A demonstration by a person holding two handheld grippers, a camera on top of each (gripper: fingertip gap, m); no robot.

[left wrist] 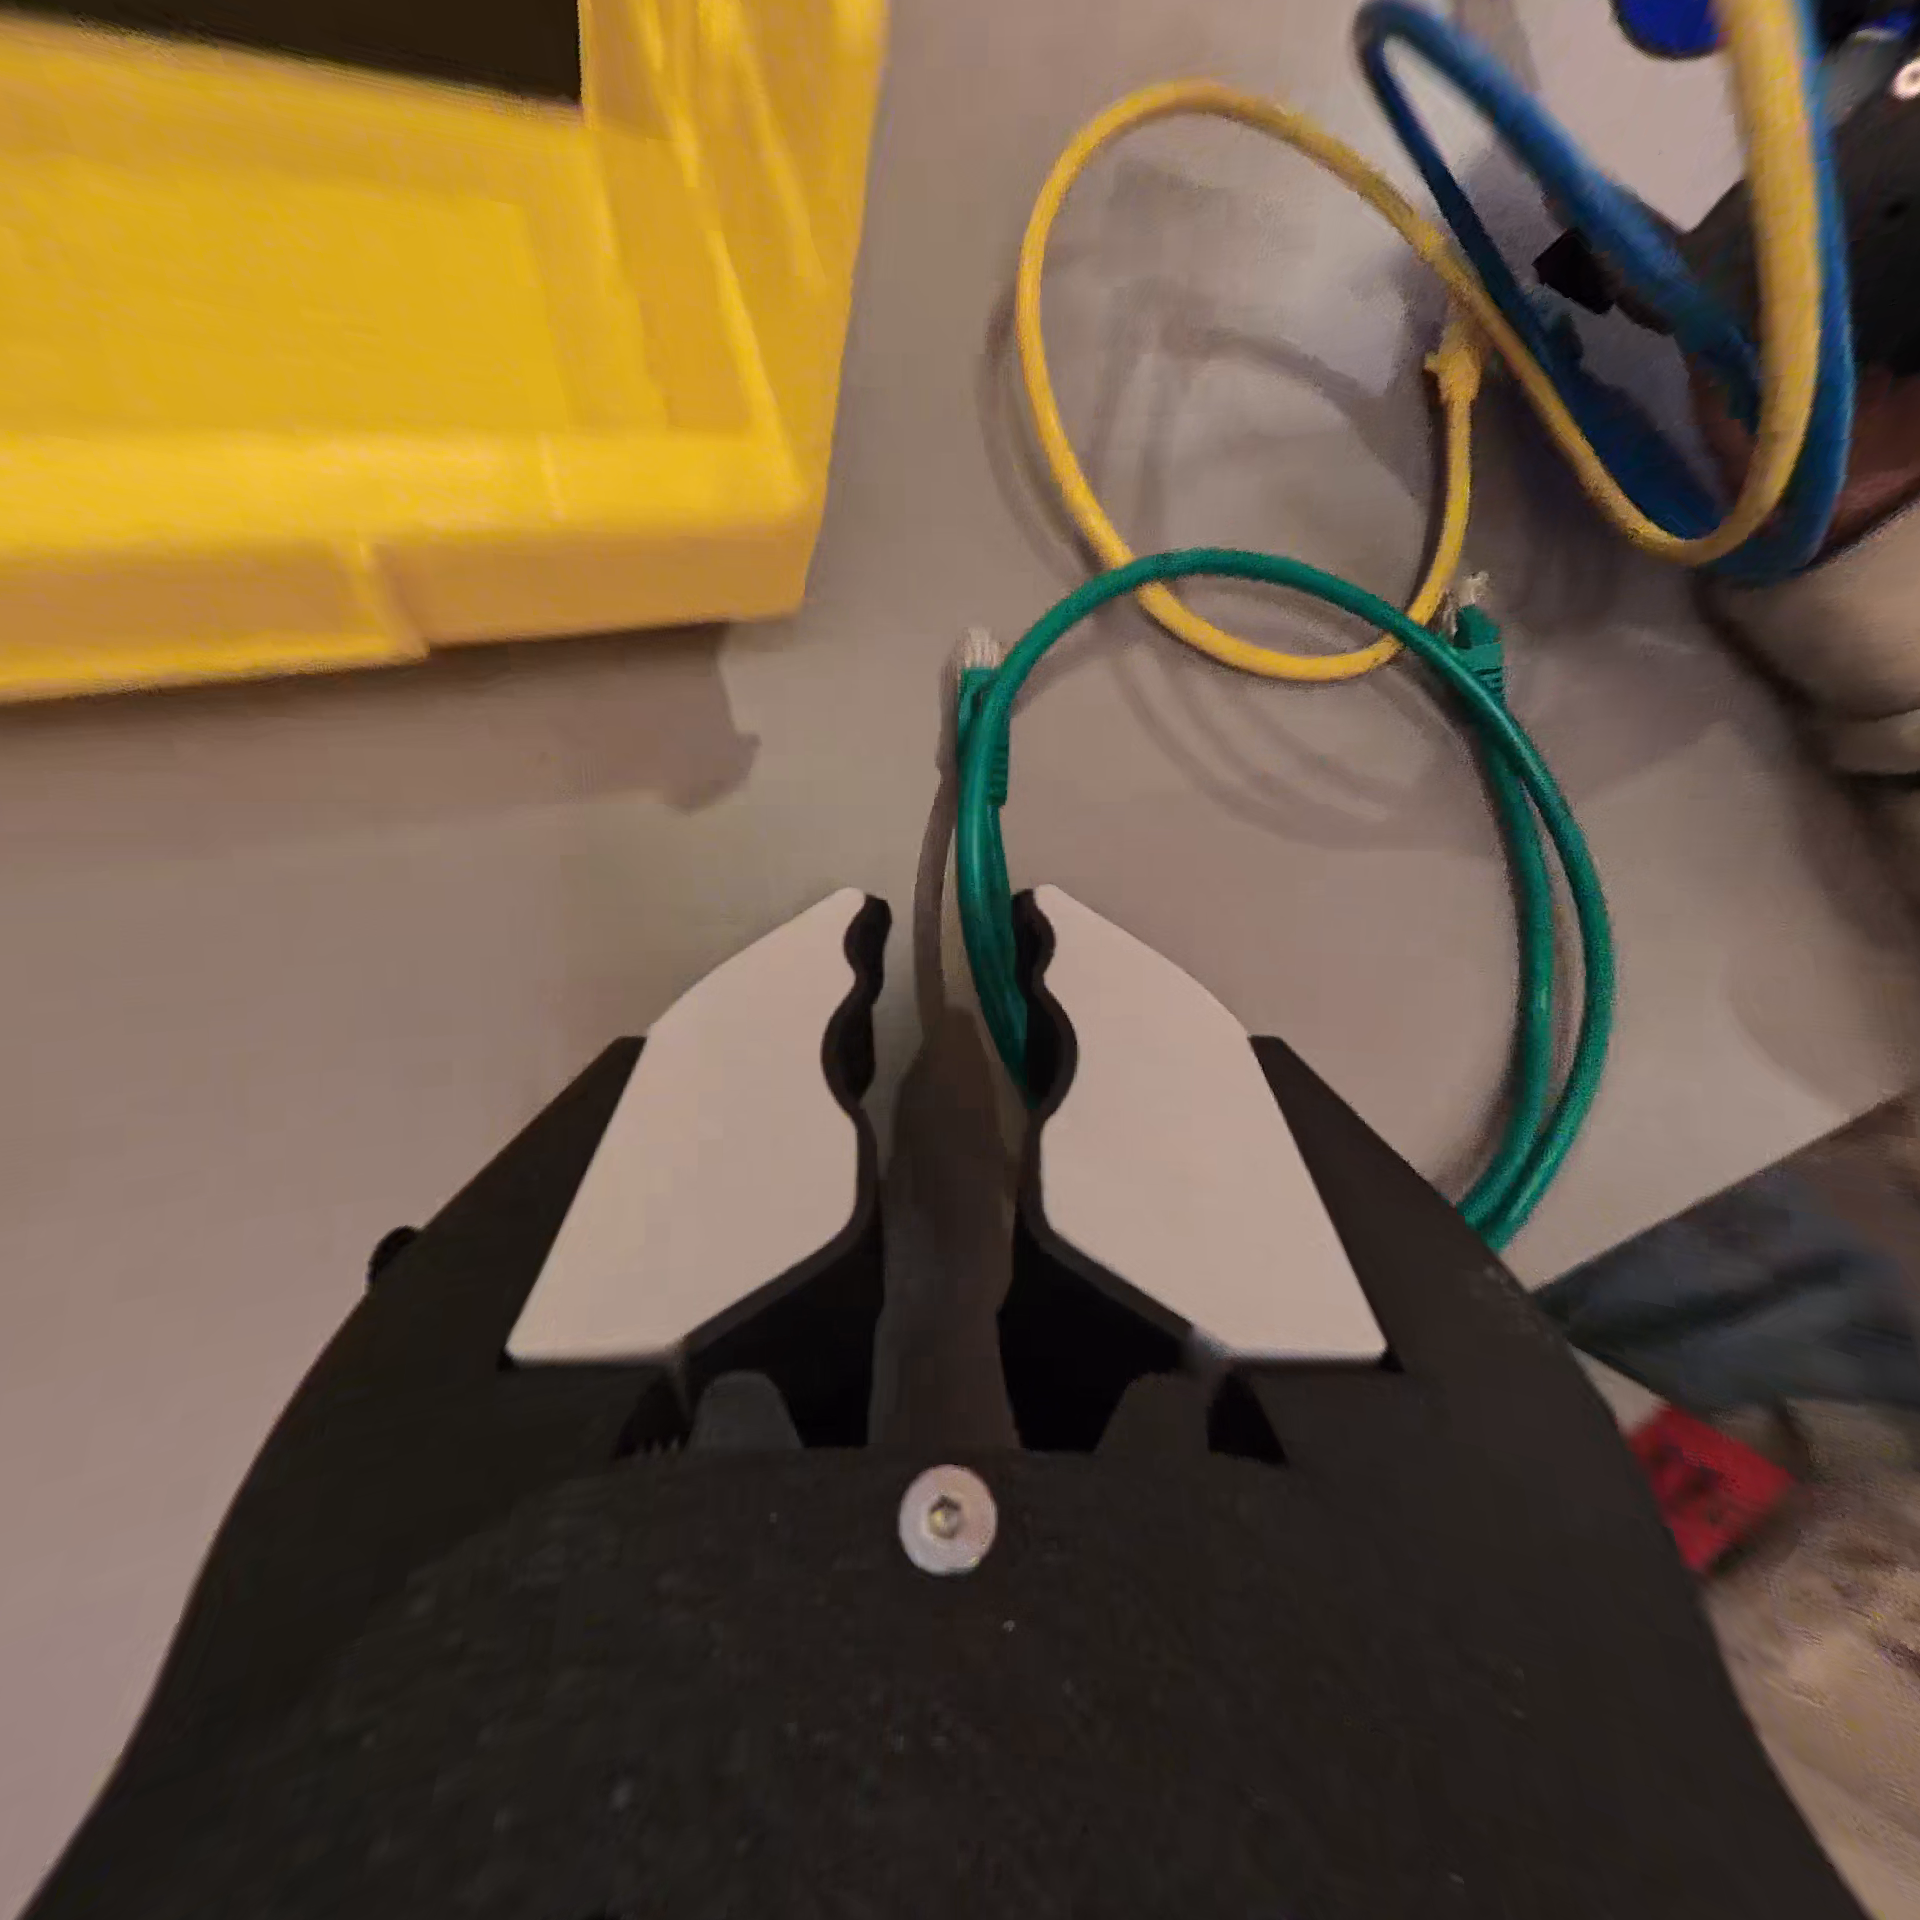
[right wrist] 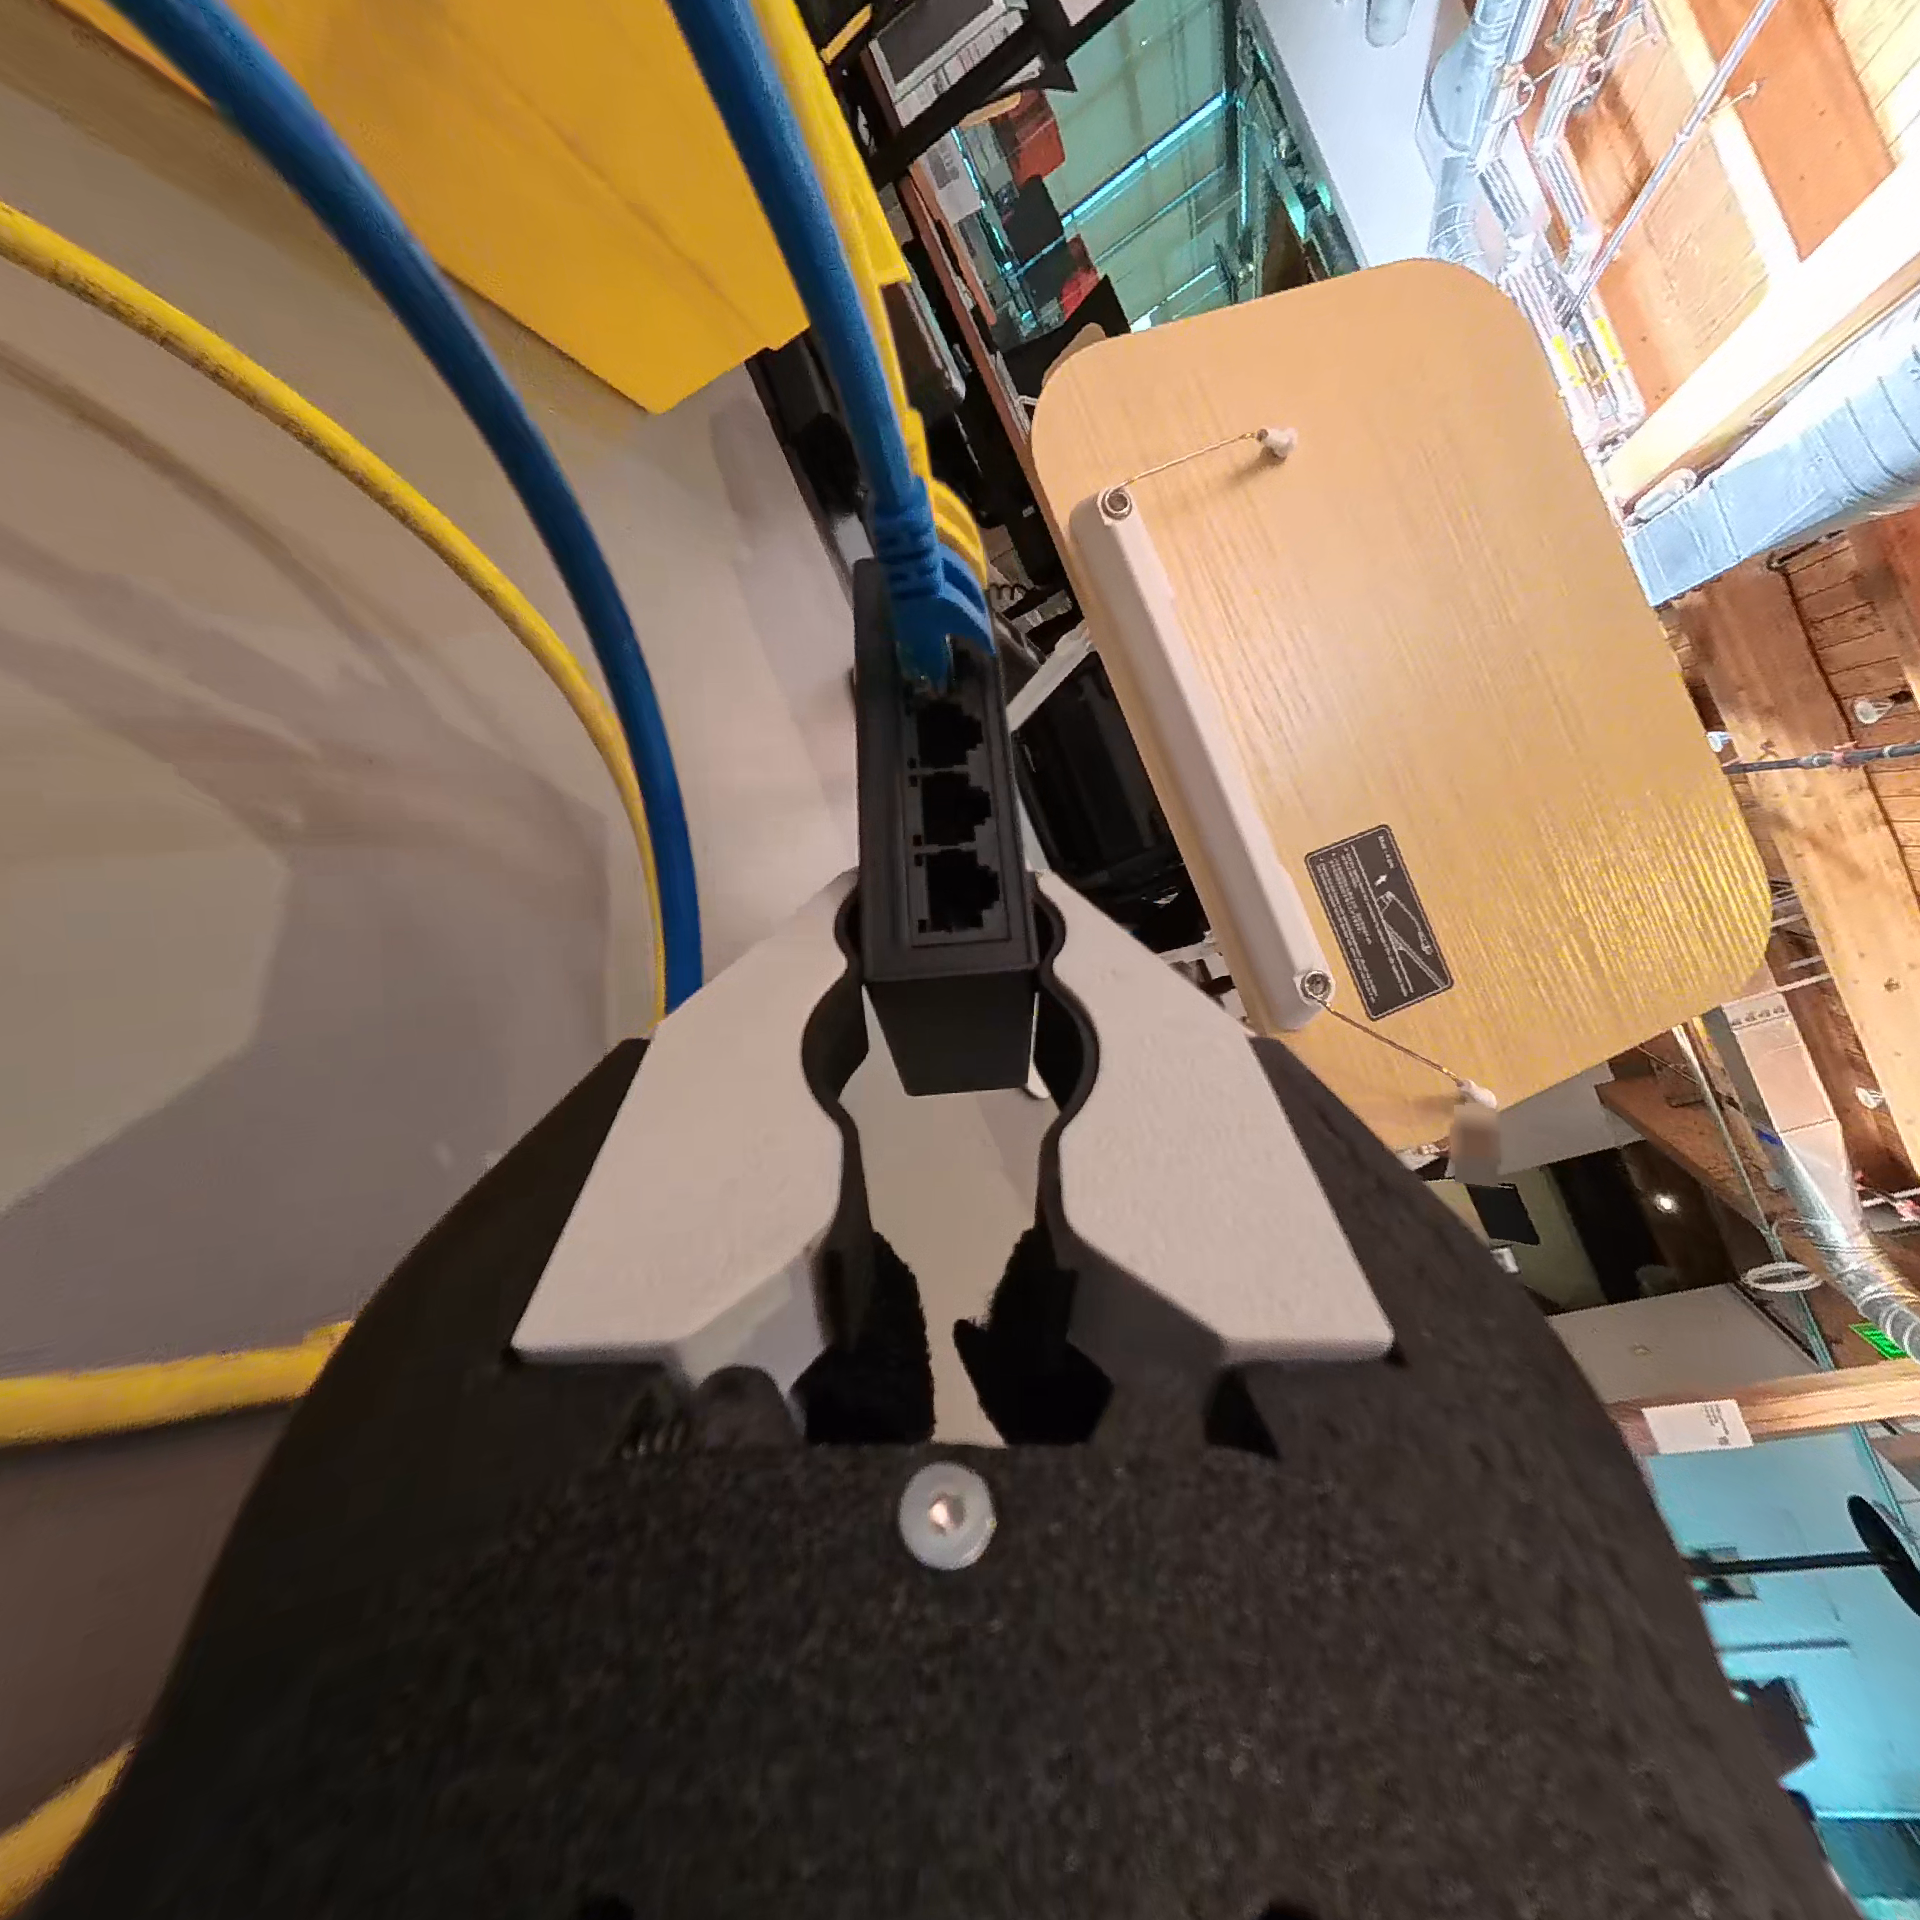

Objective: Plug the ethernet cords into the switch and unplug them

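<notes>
My left gripper (left wrist: 951, 914) is open a little and hovers low over the grey table. The looped green cord (left wrist: 982, 831) runs between its fingers, along the right one, and its clear-tipped plug (left wrist: 977, 675) lies just ahead. A yellow cord (left wrist: 1039, 343) loops beyond it. My right gripper (right wrist: 945, 935) is shut on one end of the black switch (right wrist: 935, 810), held in the air. A blue plug (right wrist: 914, 582) sits in a far port; three nearer ports are empty. The blue cord (right wrist: 623, 644) and yellow cord (right wrist: 416, 516) hang to the left.
A yellow plastic bin (left wrist: 416, 416) stands at the table's far left and also shows in the right wrist view (right wrist: 582, 156). A red object (left wrist: 1694, 1475) lies at the lower right. A wooden board with a white bar (right wrist: 1403, 675) and shelves fill the background. The gap from one gripper's tips to the other's is roughly 30 cm.
</notes>
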